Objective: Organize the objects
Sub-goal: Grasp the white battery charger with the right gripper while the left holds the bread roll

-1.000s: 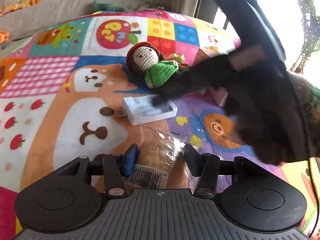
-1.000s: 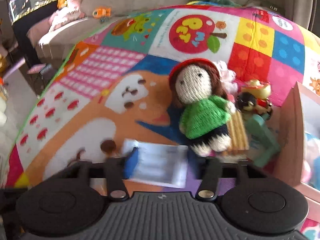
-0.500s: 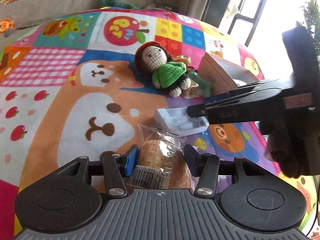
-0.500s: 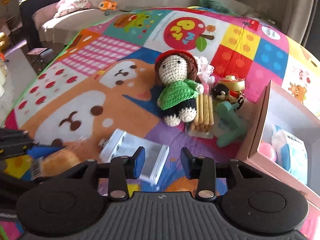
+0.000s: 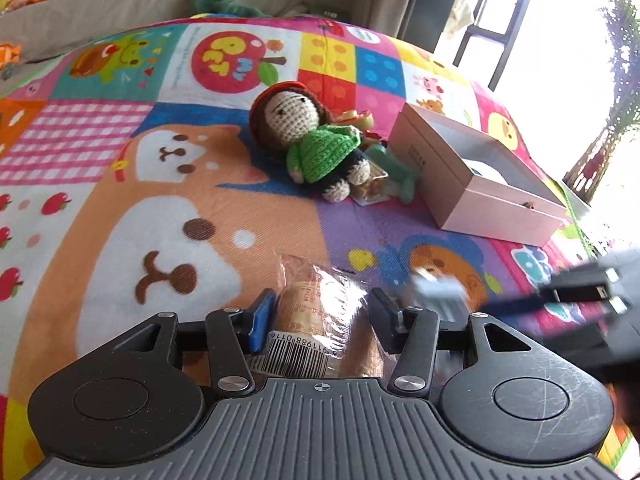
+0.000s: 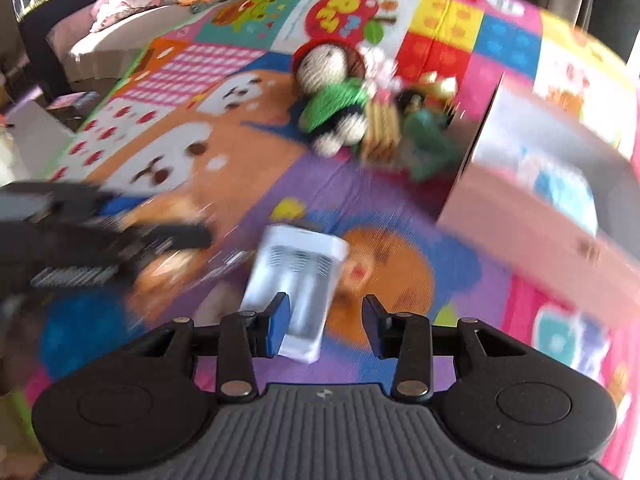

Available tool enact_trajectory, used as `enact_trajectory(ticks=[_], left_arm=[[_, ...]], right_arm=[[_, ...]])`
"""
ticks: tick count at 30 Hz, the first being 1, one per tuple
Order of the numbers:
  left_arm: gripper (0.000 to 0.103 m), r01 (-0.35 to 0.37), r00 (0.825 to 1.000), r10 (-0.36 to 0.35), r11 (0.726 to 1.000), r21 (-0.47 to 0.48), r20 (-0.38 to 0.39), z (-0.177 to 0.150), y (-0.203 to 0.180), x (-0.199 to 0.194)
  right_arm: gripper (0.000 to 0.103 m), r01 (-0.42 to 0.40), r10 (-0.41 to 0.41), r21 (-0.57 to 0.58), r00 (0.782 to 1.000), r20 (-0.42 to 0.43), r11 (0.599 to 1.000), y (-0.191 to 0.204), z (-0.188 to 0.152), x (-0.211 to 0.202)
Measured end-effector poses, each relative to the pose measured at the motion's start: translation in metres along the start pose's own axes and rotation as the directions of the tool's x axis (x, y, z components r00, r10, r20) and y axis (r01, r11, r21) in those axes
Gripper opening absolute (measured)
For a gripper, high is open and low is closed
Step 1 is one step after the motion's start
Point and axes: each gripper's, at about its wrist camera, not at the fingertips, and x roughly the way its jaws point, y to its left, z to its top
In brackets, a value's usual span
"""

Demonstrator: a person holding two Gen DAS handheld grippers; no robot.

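A cartoon play mat (image 5: 120,184) is seen before a sofa (image 5: 120,0); a wrapped pastry (image 5: 320,316) is clamped by the left gripper (image 5: 320,316), while a white charger (image 6: 298,276) sits between the right gripper's (image 6: 324,326) parted jaws.

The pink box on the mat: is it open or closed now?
Open. The pink box has no lid on top; the left wrist view looks into its pale inside, and the blurred right wrist view shows something light blue in it.
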Motion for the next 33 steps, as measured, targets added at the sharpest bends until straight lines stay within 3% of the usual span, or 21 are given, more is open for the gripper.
enact_trajectory(ticks=[2,6,8,9,16,19,23,26,30,33], left_arm=[[0.055,0.004,1.0,-0.004,1.0,0.004,-0.005,0.001,0.0,0.0],[0.055,0.014,1.0,-0.015,1.0,-0.003,-0.015,-0.002,0.005,-0.005],[0.055,0.019,1.0,-0.019,1.0,-0.003,-0.023,-0.003,0.007,-0.007],[0.056,0.02,1.0,-0.02,1.0,-0.006,-0.024,-0.004,0.007,-0.008],[0.056,0.008,1.0,-0.008,1.0,-0.007,-0.023,-0.005,0.005,-0.008],[0.056,0.008,1.0,-0.008,1.0,-0.007,-0.026,-0.005,0.006,-0.009],[0.056,0.008,1.0,-0.008,1.0,-0.01,-0.025,-0.005,0.006,-0.009],[0.056,0.007,1.0,-0.007,1.0,-0.015,-0.02,-0.006,0.007,-0.01],[0.056,0.006,1.0,-0.007,1.0,-0.016,-0.019,-0.007,0.007,-0.01],[0.056,-0.003,1.0,0.003,1.0,-0.011,-0.021,-0.007,0.006,-0.01]], right_arm=[[0.049,-0.045,0.045,-0.022,0.999,-0.011,0.999,0.005,-0.008,-0.006],[0.066,0.001,0.007,-0.152,0.999,0.051,0.988,0.022,-0.014,-0.017],[0.081,0.003,0.01,-0.168,0.997,0.075,0.986,0.024,-0.014,-0.02],[0.083,-0.006,0.019,-0.163,0.997,0.078,0.987,0.025,-0.013,-0.02],[0.089,-0.045,0.046,-0.036,0.999,0.02,0.998,0.018,-0.008,-0.003],[0.089,-0.032,0.035,-0.065,0.999,0.037,0.997,0.016,-0.014,-0.004],[0.089,0.136,-0.124,-0.177,0.989,0.079,0.975,0.009,-0.023,-0.01],[0.089,0.237,-0.226,-0.168,0.97,0.084,0.957,-0.008,-0.026,-0.011],[0.089,0.11,-0.11,0.004,0.991,0.07,0.994,-0.034,-0.02,-0.024],[0.089,0.057,-0.061,0.047,0.994,0.093,0.997,-0.034,-0.014,-0.021]])
